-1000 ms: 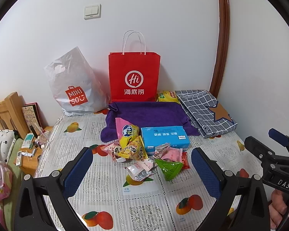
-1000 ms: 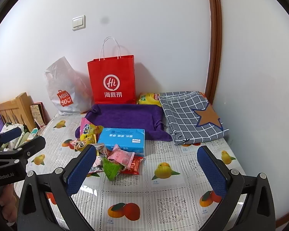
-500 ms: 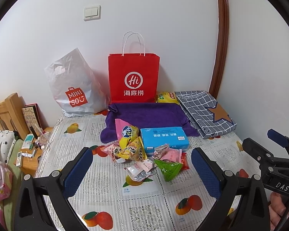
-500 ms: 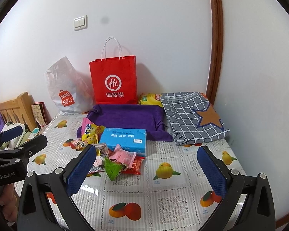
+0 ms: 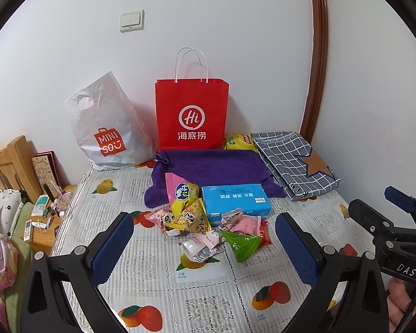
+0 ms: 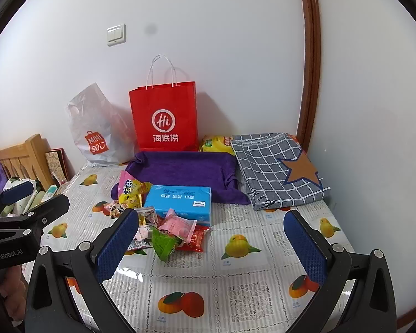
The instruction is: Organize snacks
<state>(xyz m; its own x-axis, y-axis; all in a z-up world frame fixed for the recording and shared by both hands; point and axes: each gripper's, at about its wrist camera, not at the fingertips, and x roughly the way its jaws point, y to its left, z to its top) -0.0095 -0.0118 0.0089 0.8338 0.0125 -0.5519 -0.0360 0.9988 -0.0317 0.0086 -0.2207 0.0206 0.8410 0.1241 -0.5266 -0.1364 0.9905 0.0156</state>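
Left gripper point(image 5: 205, 238) above fruit-print tablecloth point(image 5: 158, 266).

yellow packet point(image 5: 240, 142) half behind the red bag point(image 5: 191, 115), snack labels unreadable — bedside clutter point(image 5: 43, 216) too small

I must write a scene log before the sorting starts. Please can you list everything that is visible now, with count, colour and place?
Snack packets: a pile, exact count unclear; yellow, pink, green, red; table centre.
Tissue pack: one, blue, behind the pile, partly on the towel.
Towel: one, purple, before the paper bag.
Paper bag: one, red, upright at the wall.
Plastic bag: one, white, left of the paper bag.
Yellow packet: one, right of the paper bag.
Checked cloth: one, grey with a brown star, far right.
Tablecloth: one, fruit print.
Light switch: one, white, on the wall.
Left gripper: fingers open, empty.
Right gripper: fingers open, empty.
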